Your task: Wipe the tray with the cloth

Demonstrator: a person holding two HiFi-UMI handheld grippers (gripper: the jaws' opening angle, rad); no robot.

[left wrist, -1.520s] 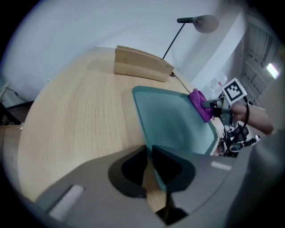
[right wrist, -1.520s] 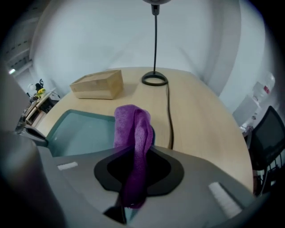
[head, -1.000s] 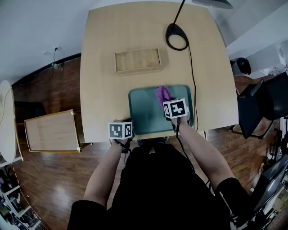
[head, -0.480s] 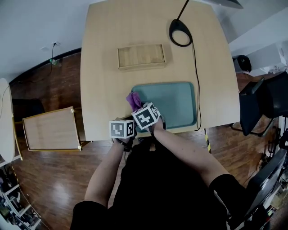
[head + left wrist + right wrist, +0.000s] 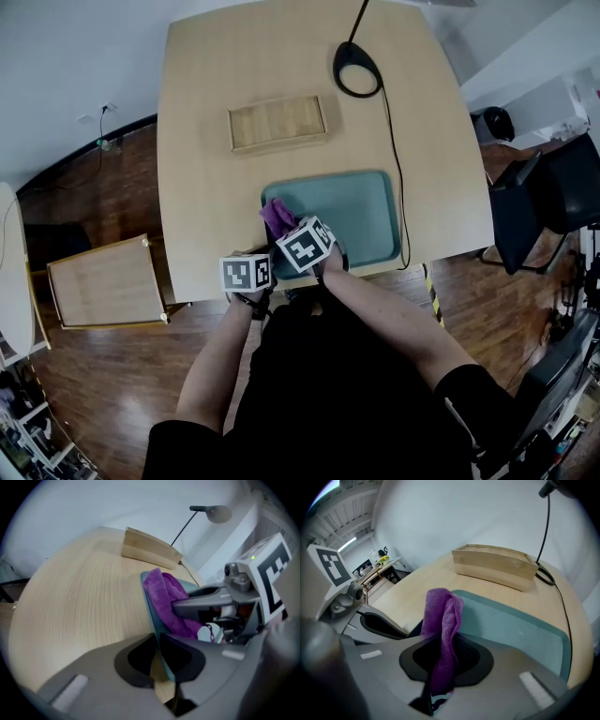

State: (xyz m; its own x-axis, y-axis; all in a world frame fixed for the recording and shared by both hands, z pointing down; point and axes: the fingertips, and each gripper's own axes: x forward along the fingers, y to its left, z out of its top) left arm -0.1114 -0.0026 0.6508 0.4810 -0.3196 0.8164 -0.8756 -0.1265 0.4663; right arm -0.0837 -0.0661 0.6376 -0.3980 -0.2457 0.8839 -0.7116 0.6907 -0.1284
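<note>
The teal tray (image 5: pixel 361 214) lies near the table's front edge. My left gripper (image 5: pixel 249 273) is at the tray's near left corner, and in the left gripper view (image 5: pixel 158 643) its jaws are shut on the thin tray rim (image 5: pixel 148 603). The purple cloth (image 5: pixel 277 215) sits over the tray's left end, bunched and upright. My right gripper (image 5: pixel 304 244) is shut on the cloth (image 5: pixel 443 616), which hangs between its jaws (image 5: pixel 443 645) above the tray floor (image 5: pixel 511 625). The cloth (image 5: pixel 167 598) and right gripper (image 5: pixel 220 603) also show close beside the left one.
A shallow wooden box (image 5: pixel 277 123) lies behind the tray. A black lamp base (image 5: pixel 357 71) stands at the far right, and its cable (image 5: pixel 397 178) runs down past the tray's right side. A wooden cart (image 5: pixel 108 281) stands left of the table, a black chair (image 5: pixel 553 197) right.
The right gripper has carried the cloth from the tray's middle to its left end, close to the left gripper. The left gripper has kept its hold on the tray.
</note>
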